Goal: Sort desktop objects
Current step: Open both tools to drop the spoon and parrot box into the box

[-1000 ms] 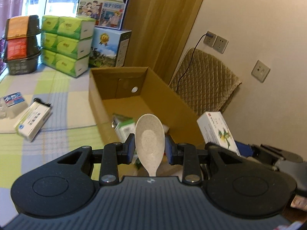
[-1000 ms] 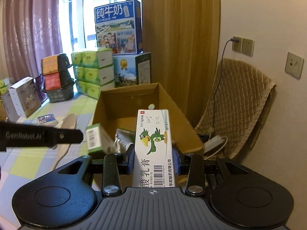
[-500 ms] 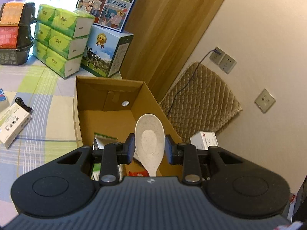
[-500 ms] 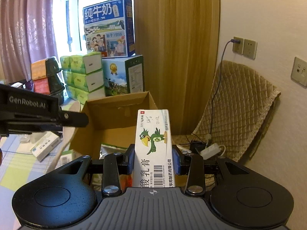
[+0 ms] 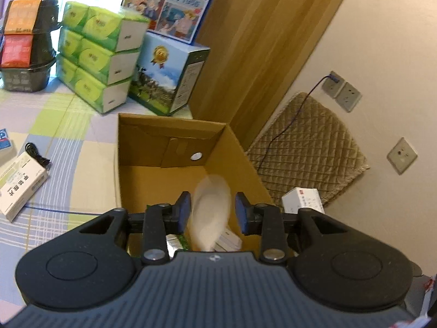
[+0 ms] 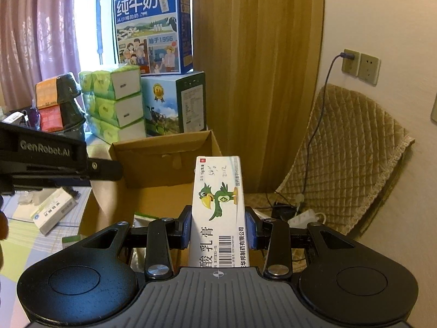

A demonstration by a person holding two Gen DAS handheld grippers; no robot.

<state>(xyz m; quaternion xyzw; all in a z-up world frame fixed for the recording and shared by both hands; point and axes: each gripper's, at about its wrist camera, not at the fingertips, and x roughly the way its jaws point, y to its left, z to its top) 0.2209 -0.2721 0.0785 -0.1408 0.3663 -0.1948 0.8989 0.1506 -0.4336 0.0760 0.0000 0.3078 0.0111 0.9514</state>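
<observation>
Cardboard box (image 5: 174, 147) open-topped at frame centre, far half of floor bare; near half cluttered with packets (image 5: 229, 239). Stacked tissue packs (image 5: 101, 63) upper left.

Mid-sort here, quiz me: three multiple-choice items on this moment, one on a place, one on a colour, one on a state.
1. The left gripper hangs over:
A. the cardboard box
B. the tissue packs
C. the quilted chair

2. The bird printed on the carton in the right gripper is:
A. red
B. green
C. blue

3. The right gripper is:
A. open and empty
B. shut on nothing
C. shut on the carton

Answers:
1 A: the left gripper looks down into the open cardboard box.
2 B: the bird has a green body.
3 C: both pads of the right gripper press the sides of the carton.
</observation>
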